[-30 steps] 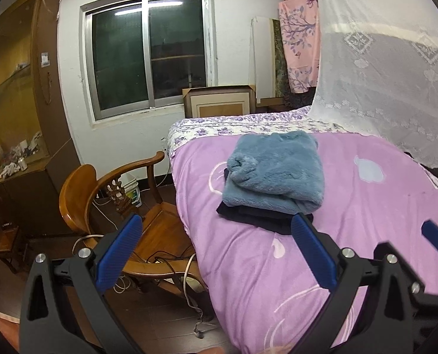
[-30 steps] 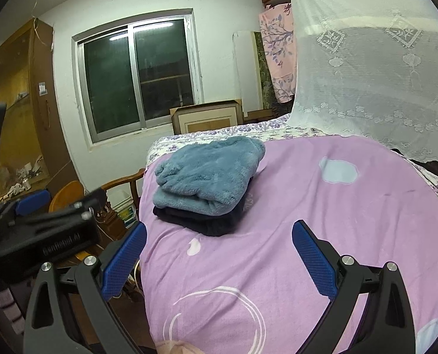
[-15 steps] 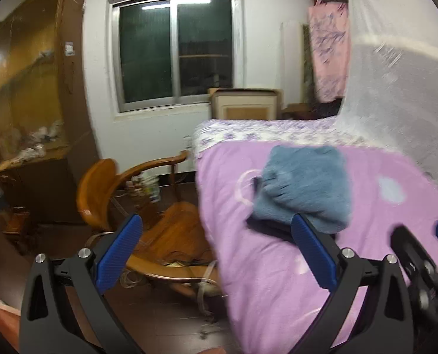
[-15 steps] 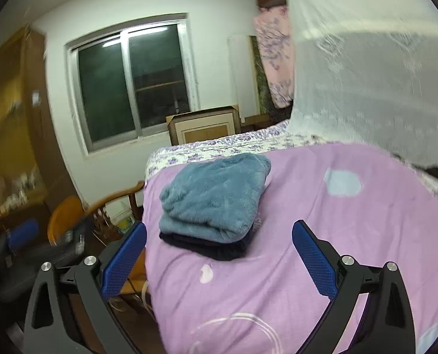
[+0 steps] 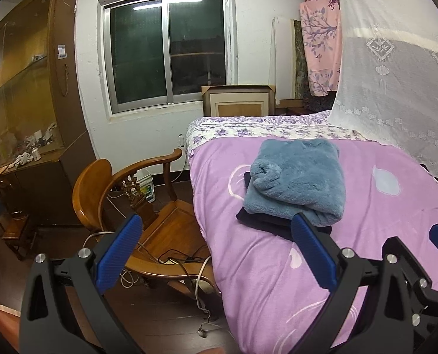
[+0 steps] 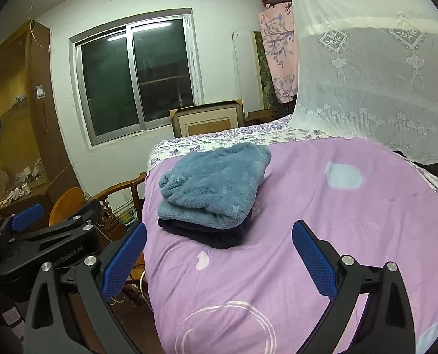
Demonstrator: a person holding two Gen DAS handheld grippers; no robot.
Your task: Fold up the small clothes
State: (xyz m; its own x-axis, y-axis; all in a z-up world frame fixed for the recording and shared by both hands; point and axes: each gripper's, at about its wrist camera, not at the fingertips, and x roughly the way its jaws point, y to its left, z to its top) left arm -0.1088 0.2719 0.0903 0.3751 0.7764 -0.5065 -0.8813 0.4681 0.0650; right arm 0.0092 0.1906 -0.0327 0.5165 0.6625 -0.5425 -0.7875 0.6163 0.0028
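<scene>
A folded blue fleece garment lies on top of a folded dark garment, stacked near the left edge of the purple bedspread. My left gripper stands open with nothing between its blue pads, held short of the stack, half over the floor and chair. My right gripper is open and empty too, over the bedspread just in front of the stack. The left gripper's body also shows at the left edge of the right wrist view.
A wooden armchair stands beside the bed, with cables on the floor under it. A wooden cabinet lines the left wall below a window. A white lace net hangs over the bed's far right side.
The left gripper swung left toward the chair and cabinet half a second ago, then came back toward the bed. The right gripper shifted only slightly. The stack has not moved and both grippers stay open.
</scene>
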